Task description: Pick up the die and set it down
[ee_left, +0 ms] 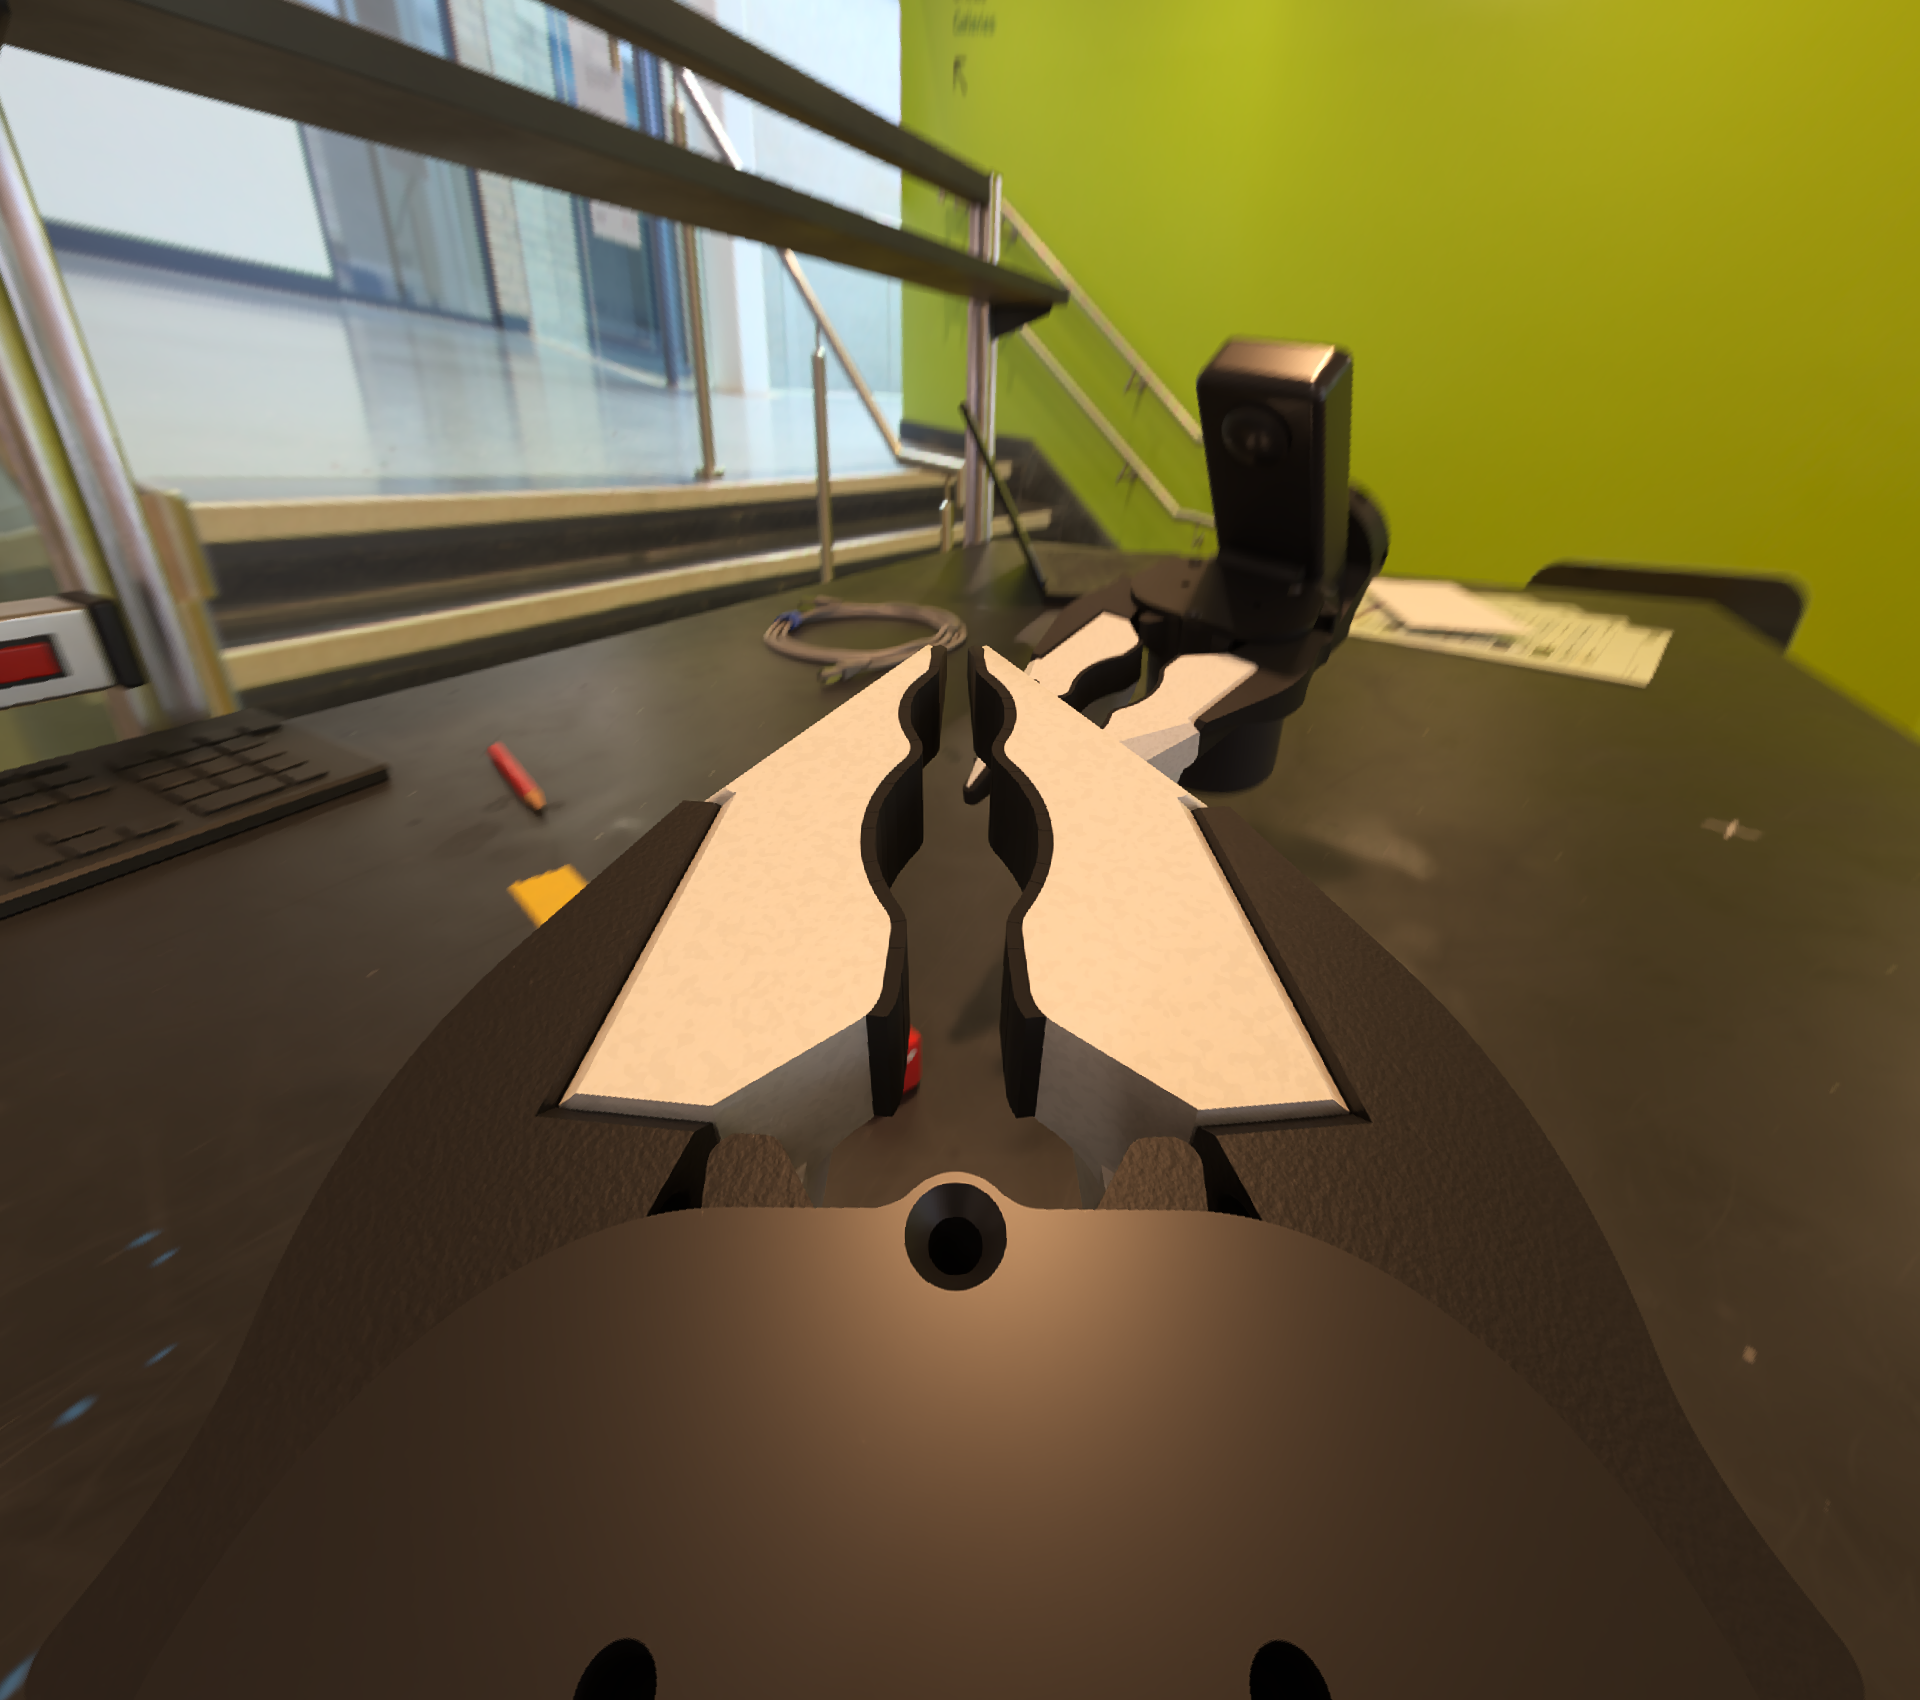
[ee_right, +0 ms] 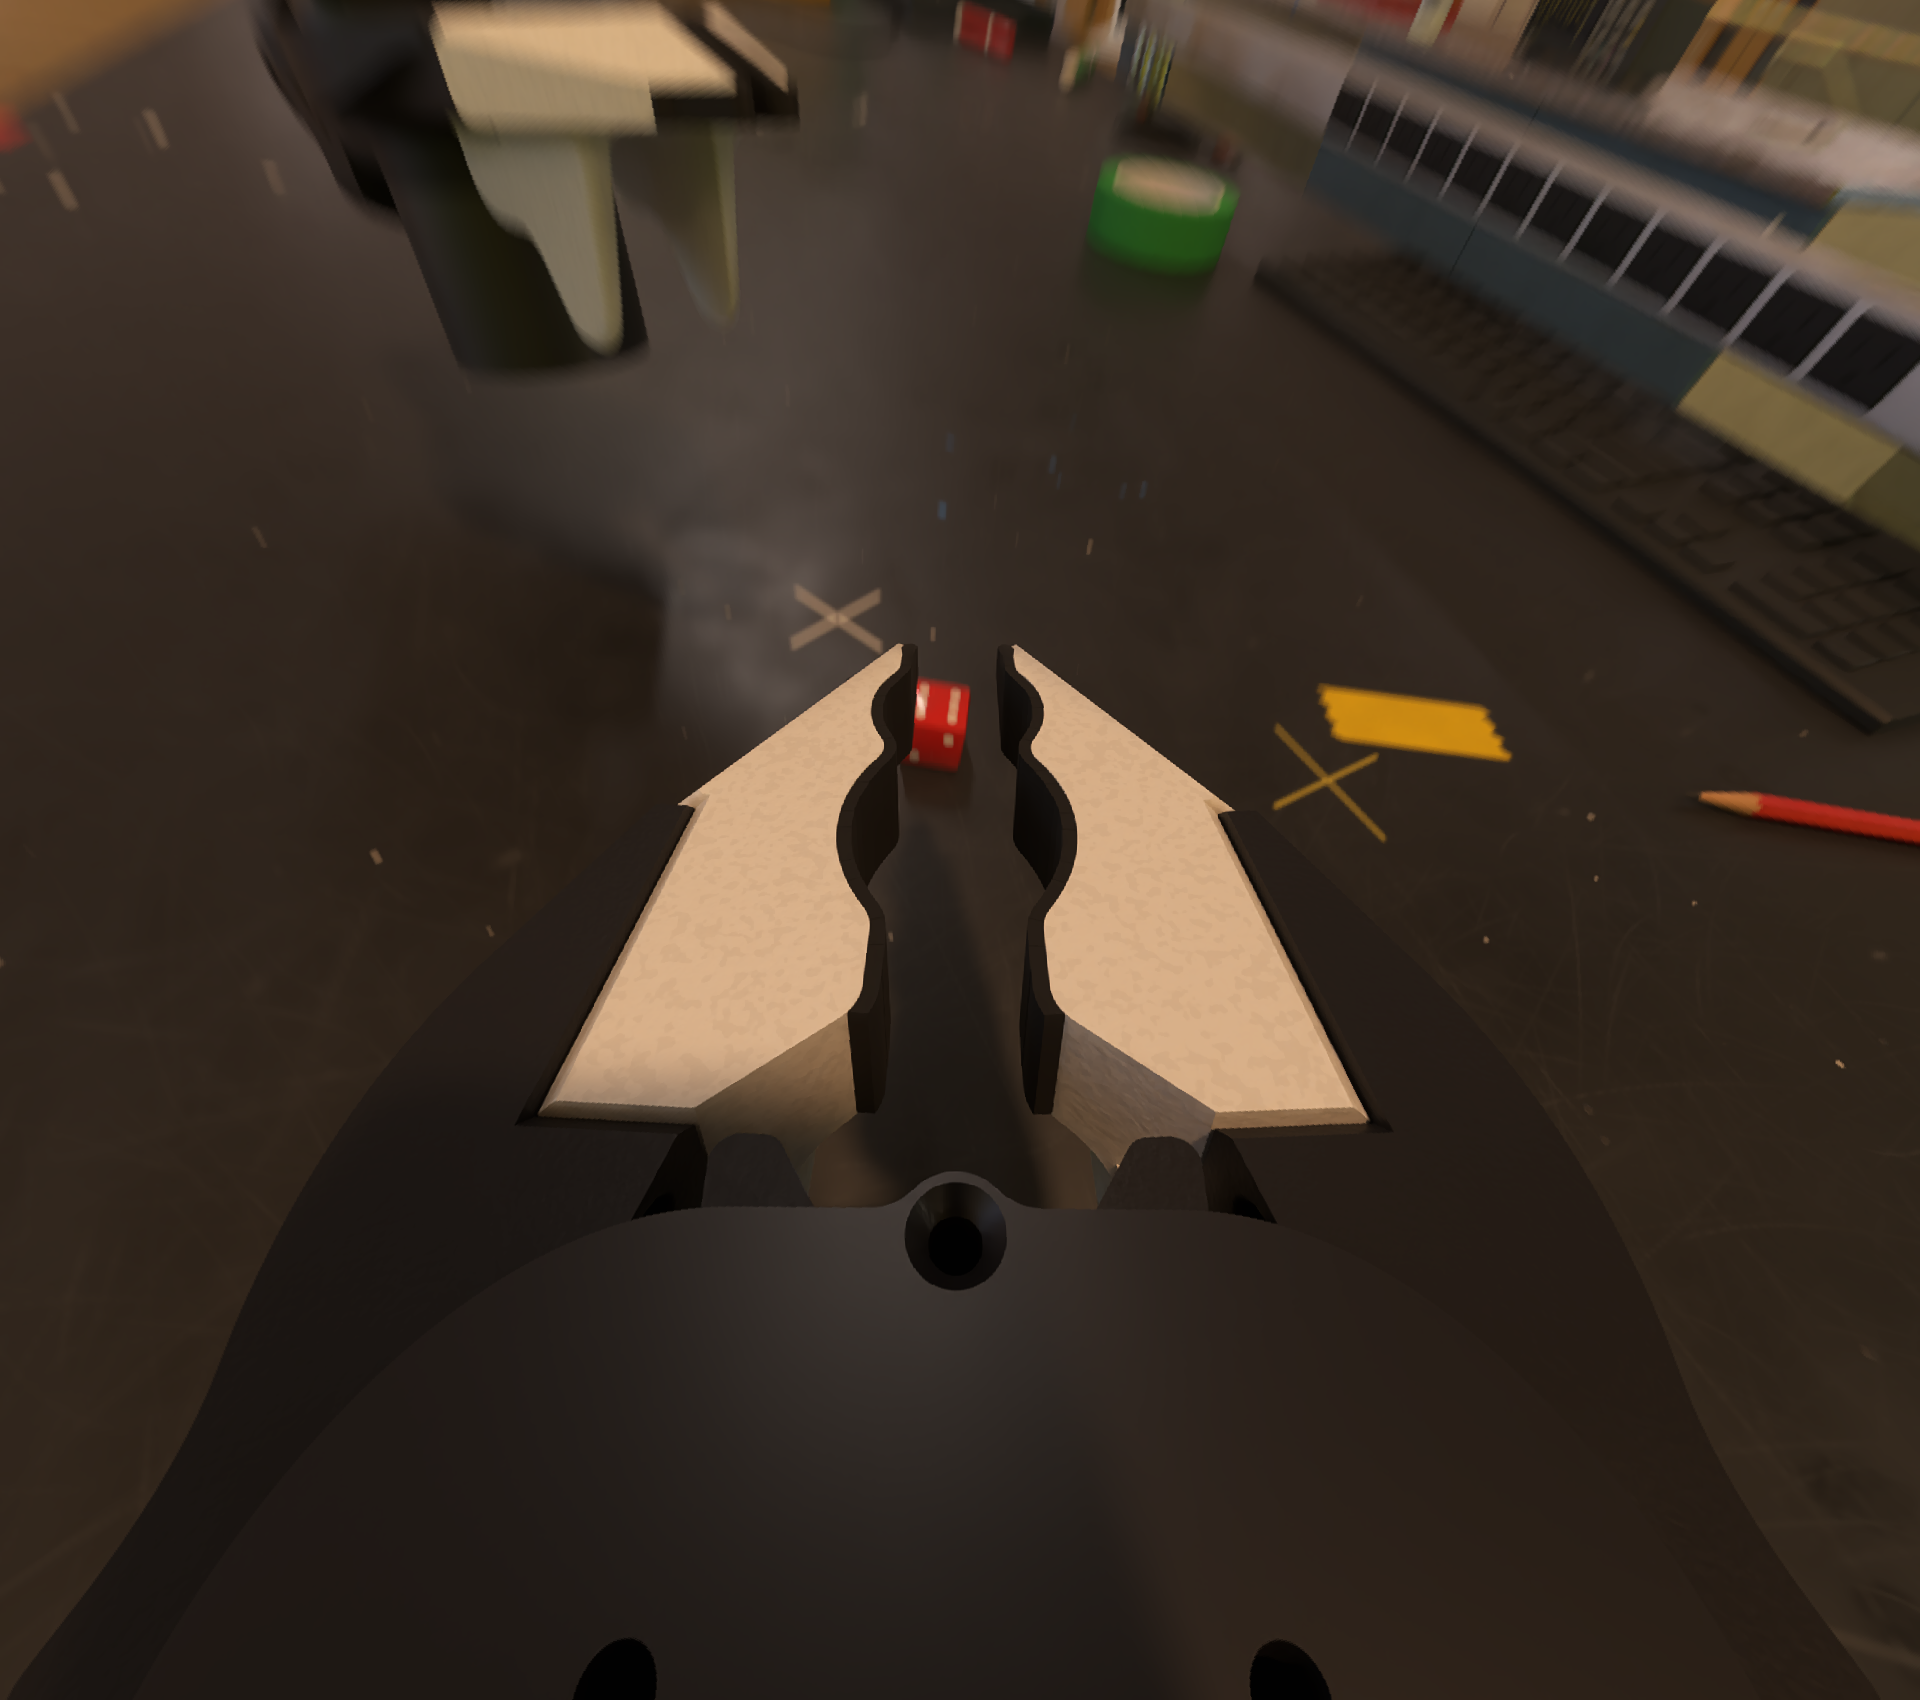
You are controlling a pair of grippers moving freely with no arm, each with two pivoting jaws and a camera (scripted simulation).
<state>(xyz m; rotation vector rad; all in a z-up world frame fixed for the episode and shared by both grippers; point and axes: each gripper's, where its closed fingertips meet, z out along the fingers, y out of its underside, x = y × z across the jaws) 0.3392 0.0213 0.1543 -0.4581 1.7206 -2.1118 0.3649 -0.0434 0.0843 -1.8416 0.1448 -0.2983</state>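
The die (ee_right: 940, 723) is small and red with white pips. It lies on the dark table (ee_right: 416, 819) between the fingertips of my right gripper (ee_right: 956, 655), nearer its left finger. The right gripper is open and a gap shows on the die's right side. In the left wrist view only a red sliver of the die (ee_left: 912, 1060) shows low between the fingers. My left gripper (ee_left: 958, 661) is shut and empty, hovering above the table. The right gripper (ee_left: 1122, 694) faces it from just beyond its tips. The left gripper (ee_right: 644, 248) appears blurred at the upper left of the right wrist view.
A black keyboard (ee_left: 156, 798) lies at the left; it also shows in the right wrist view (ee_right: 1662, 507). A red pencil (ee_right: 1818, 816), a yellow tape strip (ee_right: 1413, 720), a green tape roll (ee_right: 1162, 211), a coiled cable (ee_left: 862, 627) and papers (ee_left: 1507, 622) lie around.
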